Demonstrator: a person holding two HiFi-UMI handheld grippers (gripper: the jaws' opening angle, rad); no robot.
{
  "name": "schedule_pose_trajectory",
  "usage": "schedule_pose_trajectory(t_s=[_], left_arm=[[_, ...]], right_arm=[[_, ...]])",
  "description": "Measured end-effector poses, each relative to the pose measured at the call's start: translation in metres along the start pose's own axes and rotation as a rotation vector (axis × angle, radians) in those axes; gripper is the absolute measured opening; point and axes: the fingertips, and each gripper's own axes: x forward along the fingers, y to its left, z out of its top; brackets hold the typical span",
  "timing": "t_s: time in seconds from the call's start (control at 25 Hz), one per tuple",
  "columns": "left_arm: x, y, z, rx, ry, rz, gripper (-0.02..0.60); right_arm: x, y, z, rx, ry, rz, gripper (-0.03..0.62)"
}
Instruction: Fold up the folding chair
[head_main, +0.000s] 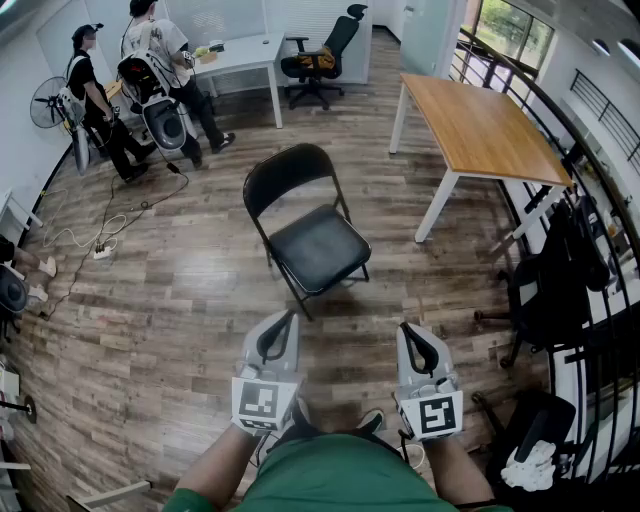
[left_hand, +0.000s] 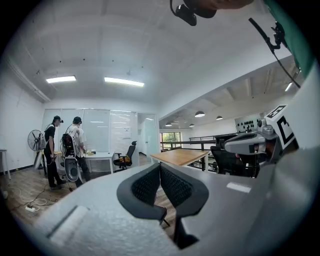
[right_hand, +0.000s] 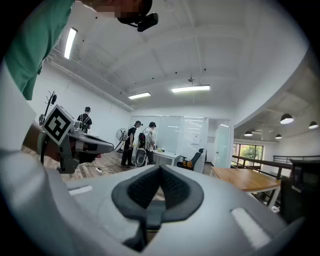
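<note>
Black metal folding chair (head_main: 303, 226) stands open on the wood floor, well ahead; left gripper (head_main: 276, 338) and right gripper (head_main: 420, 348) both clamped shut, empty. Best step closer, open jaws, take the backrest

A brown wood-plank floor (head_main: 180, 310) carries a black metal folding chair (head_main: 310, 240), standing open at centre, a white-legged wooden-topped table (head_main: 478, 125) to its right, and what looks like a white power strip (head_main: 102, 251) at far left.
</note>
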Motion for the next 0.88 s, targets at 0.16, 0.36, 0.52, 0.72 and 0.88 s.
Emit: schedule_pose_trajectory(t_s=[0.16, 0.36, 0.52, 0.72, 0.88], left_arm=[[-0.006, 0.036, -0.006, -0.005, -0.002, -0.002, 0.011], [-0.012, 0.076, -0.017, -0.012, 0.002, -0.016, 0.011], [-0.019, 0.111, -0.027, -0.009, 0.009, -0.021, 0.012], [-0.015, 0.139, -0.055, -0.052, 0.059, 0.002, 0.012], [0.004, 0.146, -0.070, -0.076, 0.089, 0.008, 0.012]], right_arm=[[0.022, 0.026, 0.004, 0.002, 0.010, -0.010, 0.003], [0.048, 0.049, 0.005, 0.045, 0.030, -0.034, 0.003], [0.068, 0.063, 0.006, 0.072, 0.034, -0.066, 0.003], [0.080, 0.069, -0.007, 0.085, 0.074, -0.079, 0.003], [0.099, 0.054, -0.025, 0.074, 0.126, -0.079, 0.003]])
